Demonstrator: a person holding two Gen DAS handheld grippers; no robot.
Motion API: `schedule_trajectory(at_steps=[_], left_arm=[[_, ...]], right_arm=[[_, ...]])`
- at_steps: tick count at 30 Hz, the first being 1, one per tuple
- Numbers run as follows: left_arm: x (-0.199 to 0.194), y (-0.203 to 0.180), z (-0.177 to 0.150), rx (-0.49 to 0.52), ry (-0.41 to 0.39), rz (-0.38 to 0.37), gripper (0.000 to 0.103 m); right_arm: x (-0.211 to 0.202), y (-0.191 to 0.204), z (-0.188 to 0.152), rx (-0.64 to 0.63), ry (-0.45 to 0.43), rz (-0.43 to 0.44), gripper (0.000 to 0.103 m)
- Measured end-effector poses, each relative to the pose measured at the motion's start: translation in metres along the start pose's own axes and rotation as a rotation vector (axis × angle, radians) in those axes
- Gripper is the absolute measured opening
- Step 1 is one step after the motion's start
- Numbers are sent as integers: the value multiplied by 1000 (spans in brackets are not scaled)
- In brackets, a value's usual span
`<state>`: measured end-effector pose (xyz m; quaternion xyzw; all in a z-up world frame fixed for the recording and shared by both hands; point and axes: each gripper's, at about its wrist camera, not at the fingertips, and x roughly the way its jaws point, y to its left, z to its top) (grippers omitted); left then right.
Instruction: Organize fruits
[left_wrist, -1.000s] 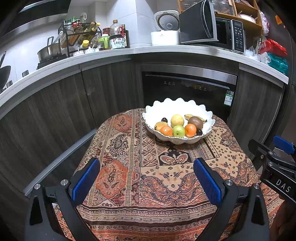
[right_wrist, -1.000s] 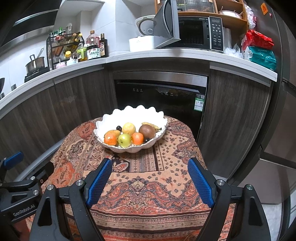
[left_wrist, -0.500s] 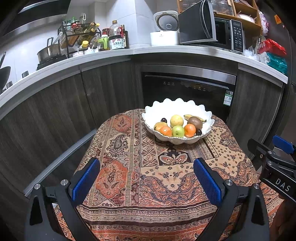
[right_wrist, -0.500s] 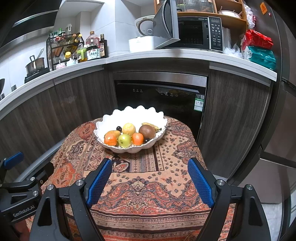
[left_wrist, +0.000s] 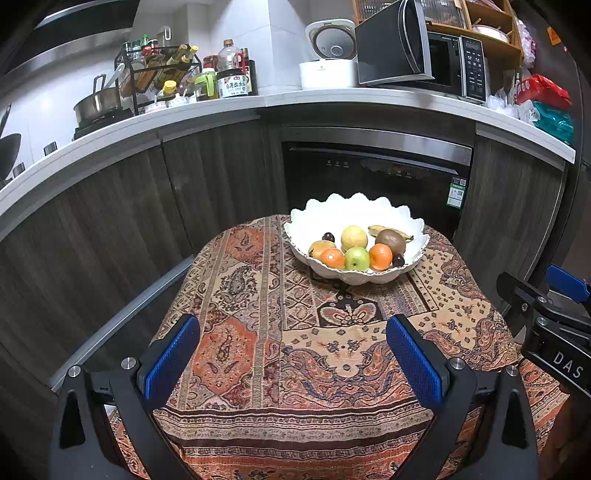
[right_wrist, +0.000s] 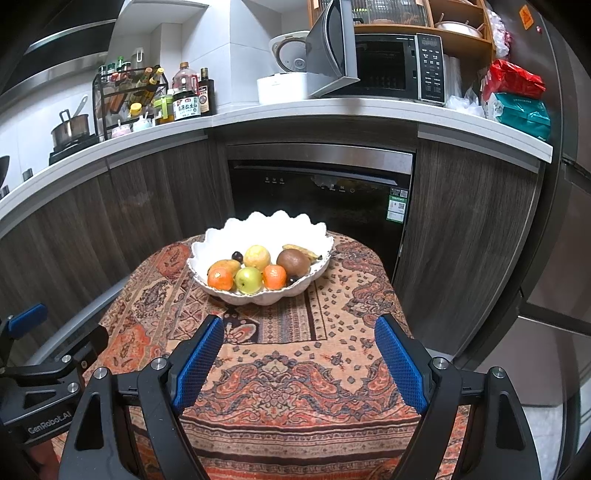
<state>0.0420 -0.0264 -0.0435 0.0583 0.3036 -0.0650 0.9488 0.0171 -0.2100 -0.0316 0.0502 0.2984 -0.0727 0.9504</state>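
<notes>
A white scalloped bowl (left_wrist: 413, 230) stands at the far side of a small table with a patterned cloth (left_wrist: 295, 332); it also shows in the right wrist view (right_wrist: 221, 240). In it lie a green apple (left_wrist: 357, 258), two oranges (left_wrist: 332, 257), a yellow fruit (left_wrist: 354, 237), a kiwi (left_wrist: 390, 240), a banana, a mango and dark plums. My left gripper (left_wrist: 293, 360) is open and empty over the near part of the table. My right gripper (right_wrist: 299, 360) is open and empty beside it, also well short of the bowl.
Behind the table stands a dark dishwasher (left_wrist: 369, 177) between wooden cabinets. The counter above holds a microwave with its door open (right_wrist: 369, 66), a rice cooker (left_wrist: 328, 55), bottles, a spice rack and a pot. A fridge (right_wrist: 565, 221) stands at the right.
</notes>
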Motion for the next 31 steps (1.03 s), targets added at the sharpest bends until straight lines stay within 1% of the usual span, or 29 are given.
schedule_trajectory(at_steps=[17, 21, 31], left_arm=[[2, 1, 0, 2, 6, -6, 102], [5, 2, -2, -3, 19, -20, 102], [9, 4, -1, -8, 23, -15, 103]], right_arm=[[-2, 0, 2, 4, 0, -4, 85], [-3, -1, 2, 5, -1, -9, 85], [4, -1, 3, 10, 18, -10, 85]])
